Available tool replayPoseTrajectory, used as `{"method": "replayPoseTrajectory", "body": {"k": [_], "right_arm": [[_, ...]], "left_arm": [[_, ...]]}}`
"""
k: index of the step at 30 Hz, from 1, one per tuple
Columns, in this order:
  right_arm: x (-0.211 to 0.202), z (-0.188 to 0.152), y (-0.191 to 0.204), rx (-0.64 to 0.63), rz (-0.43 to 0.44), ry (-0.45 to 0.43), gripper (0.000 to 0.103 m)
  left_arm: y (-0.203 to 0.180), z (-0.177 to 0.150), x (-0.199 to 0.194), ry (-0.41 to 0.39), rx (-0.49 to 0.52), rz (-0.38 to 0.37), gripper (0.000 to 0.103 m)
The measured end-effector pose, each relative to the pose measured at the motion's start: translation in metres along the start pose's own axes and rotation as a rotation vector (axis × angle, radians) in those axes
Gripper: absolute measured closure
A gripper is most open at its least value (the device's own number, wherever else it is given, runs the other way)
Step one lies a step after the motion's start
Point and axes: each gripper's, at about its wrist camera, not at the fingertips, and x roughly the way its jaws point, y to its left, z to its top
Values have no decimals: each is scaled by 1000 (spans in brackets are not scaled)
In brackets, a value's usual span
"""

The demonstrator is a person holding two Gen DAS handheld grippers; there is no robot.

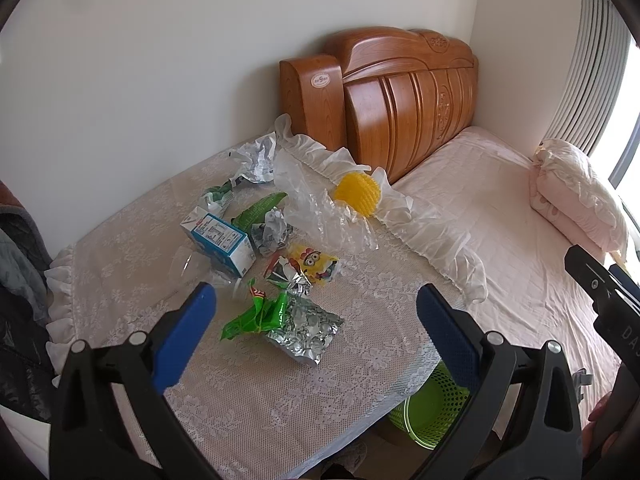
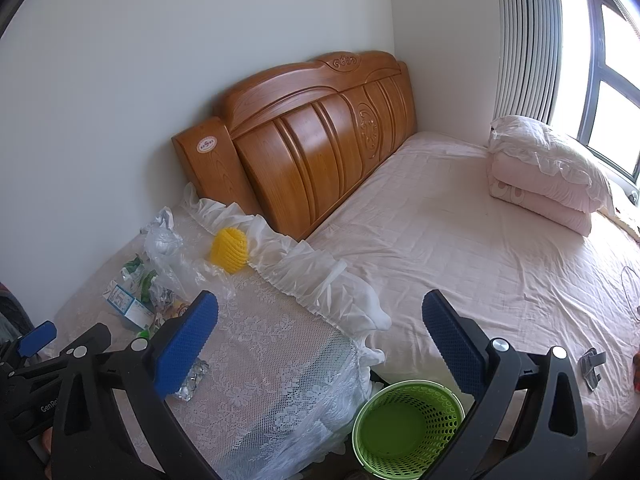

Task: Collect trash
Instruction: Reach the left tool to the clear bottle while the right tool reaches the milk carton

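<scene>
Trash lies on a lace-covered table (image 1: 248, 392): a green and silver foil wrapper (image 1: 284, 322), a yellow cartoon snack bag (image 1: 308, 266), a blue and white carton (image 1: 220, 240), crumpled paper (image 1: 256, 160), clear plastic film (image 1: 320, 208) and a yellow foam net (image 1: 357, 193). My left gripper (image 1: 316, 320) is open and empty, just above the foil wrapper. My right gripper (image 2: 320, 336) is open and empty above the table's right edge. A green mesh bin (image 2: 408, 424) stands empty on the floor between table and bed; it also shows in the left wrist view (image 1: 428, 408).
A bed with a pink sheet (image 2: 460, 248) lies to the right, with a wooden headboard (image 2: 312, 136) and folded pink bedding (image 2: 548, 184). A white wall runs behind the table. A window (image 2: 608, 60) is at the far right. A dark garment (image 1: 20, 280) hangs at the left.
</scene>
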Motion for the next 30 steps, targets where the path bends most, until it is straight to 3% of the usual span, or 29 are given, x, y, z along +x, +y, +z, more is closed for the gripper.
{"method": "replayPoseTrajectory", "body": {"k": [15,30], "right_arm": [[22,-12,24,-2,102,35,2],[96,-79,98,-138,219,281,2]], "left_arm": [[38,-13,19,38,-26,34,7],[146,-61,68,190,-121,155,7]]}}
